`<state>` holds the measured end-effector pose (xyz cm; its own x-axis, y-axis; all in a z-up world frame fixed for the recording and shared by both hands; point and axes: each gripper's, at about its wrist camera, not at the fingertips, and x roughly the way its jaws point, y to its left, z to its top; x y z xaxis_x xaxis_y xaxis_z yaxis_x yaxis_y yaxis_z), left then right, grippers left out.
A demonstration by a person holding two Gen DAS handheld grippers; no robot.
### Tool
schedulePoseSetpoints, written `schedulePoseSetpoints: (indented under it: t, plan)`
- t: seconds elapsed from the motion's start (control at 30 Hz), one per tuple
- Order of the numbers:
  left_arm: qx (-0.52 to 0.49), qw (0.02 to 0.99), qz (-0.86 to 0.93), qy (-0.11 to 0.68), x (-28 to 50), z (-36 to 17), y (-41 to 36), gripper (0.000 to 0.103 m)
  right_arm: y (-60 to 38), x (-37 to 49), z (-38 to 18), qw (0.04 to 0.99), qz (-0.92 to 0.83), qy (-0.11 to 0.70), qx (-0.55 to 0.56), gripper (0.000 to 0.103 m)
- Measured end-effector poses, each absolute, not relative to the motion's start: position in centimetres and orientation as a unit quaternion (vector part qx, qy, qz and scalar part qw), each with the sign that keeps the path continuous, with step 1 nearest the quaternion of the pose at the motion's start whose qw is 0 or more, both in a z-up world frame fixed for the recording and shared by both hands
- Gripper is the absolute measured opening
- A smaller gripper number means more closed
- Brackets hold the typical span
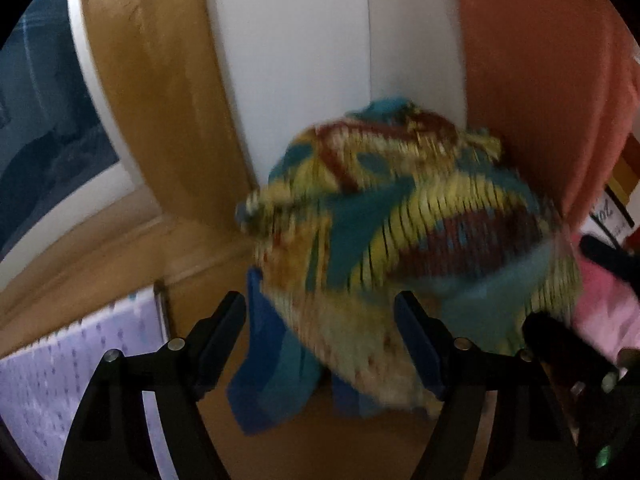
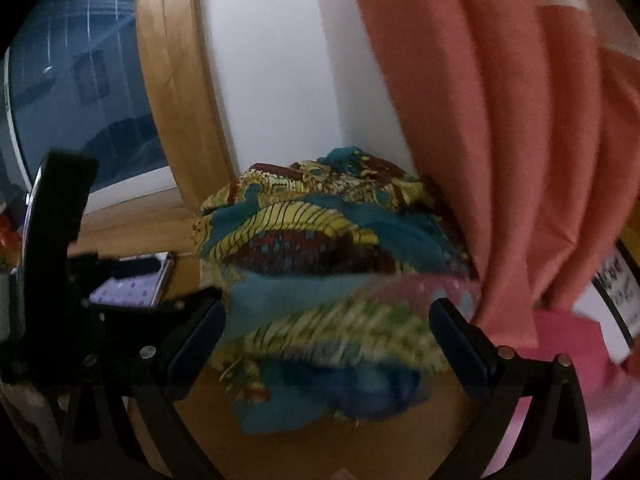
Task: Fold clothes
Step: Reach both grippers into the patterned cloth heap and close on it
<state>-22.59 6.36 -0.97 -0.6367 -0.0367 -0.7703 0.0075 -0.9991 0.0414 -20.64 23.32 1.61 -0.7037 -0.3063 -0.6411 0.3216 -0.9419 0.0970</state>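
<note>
Though blurred, patterned garment (image 2: 320, 232) apparently bunched, multicoloured

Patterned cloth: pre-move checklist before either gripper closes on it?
1. Left gripper open: ok, fingers spread wide.
2. Right gripper open: ok.
3. Patterned cloth between the fingers in both views: ok, though no clamp yet.
4. Clean edge or corner to pinch: not ok, cloth is bunched in a heap.
5. Image sharp enough to aim: not ok, near fabric is motion-blurred.
6. Orange curtain apart from cloth: cannot tell, it hangs right beside the heap.
</note>
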Motion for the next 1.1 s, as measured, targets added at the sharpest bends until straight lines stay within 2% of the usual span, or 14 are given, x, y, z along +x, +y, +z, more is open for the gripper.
schedulePoseSetpoints:
  t: [0.37, 0.43, 0.47, 0.5, 0.53, 0.57, 0.63, 0.67, 0.7, 0.73, 0.93, 1.1]
  plan:
    - [0.435, -0.010, -0.900, -0.024, -27.4, -2.6, 7.0, 0.078, 22.7, -25.0, -0.9, 0.169, -0.911, 0.041, 0.374, 0.103]
    - [0.434, -0.025, -0.900, -0.008, -27.4, -2.8, 6.6, 0.070, 23.1, -25.3, -1.4, 0.178, -0.907, 0.030, 0.381, 0.103]
    - [0.434, -0.033, -0.900, 0.000, -27.4, -2.8, 6.5, 0.056, 23.1, -25.4, -1.5, 0.180, -0.906, 0.028, 0.381, 0.101]
    - [0.433, -0.046, -0.900, 0.005, -27.3, -2.8, 6.5, 0.039, 23.1, -25.5, -1.6, 0.183, -0.906, 0.028, 0.380, 0.094]
    - [0.431, -0.057, -0.901, 0.009, -27.2, -2.8, 6.5, 0.033, 22.9, -25.4, -1.5, 0.188, -0.906, 0.027, 0.378, 0.085]
    - [0.427, -0.059, -0.902, 0.008, -27.0, -2.6, 6.6, 0.028, 22.7, -25.3, -1.4, 0.193, -0.906, 0.026, 0.375, 0.079]
    - [0.416, -0.057, -0.907, 0.006, -26.4, -2.2, 6.6, 0.020, 22.2, -24.9, -0.8, 0.208, -0.907, 0.025, 0.366, 0.051]
    - [0.412, -0.057, -0.909, 0.007, -26.1, -1.9, 6.4, 0.016, 22.1, -24.7, -0.6, 0.213, -0.907, 0.024, 0.362, 0.044]
    - [0.408, -0.057, -0.911, 0.009, -25.7, -1.6, 6.2, 0.014, 21.9, -24.4, -0.3, 0.218, -0.908, 0.022, 0.358, 0.031]
    - [0.402, -0.056, -0.914, 0.014, -25.1, -1.2, 5.8, 0.013, 21.5, -24.0, 0.1, 0.223, -0.908, 0.019, 0.354, 0.026]
    - [0.386, -0.046, -0.921, 0.026, -21.3, 0.4, 3.6, 0.011, 19.6, -21.6, 1.7, 0.268, -0.900, -0.015, 0.344, 0.021]
    - [0.365, -0.018, -0.931, 0.016, -16.5, 1.2, 1.5, 0.009, 16.0, -18.0, 2.8, 0.320, -0.889, -0.004, 0.328, 0.019]
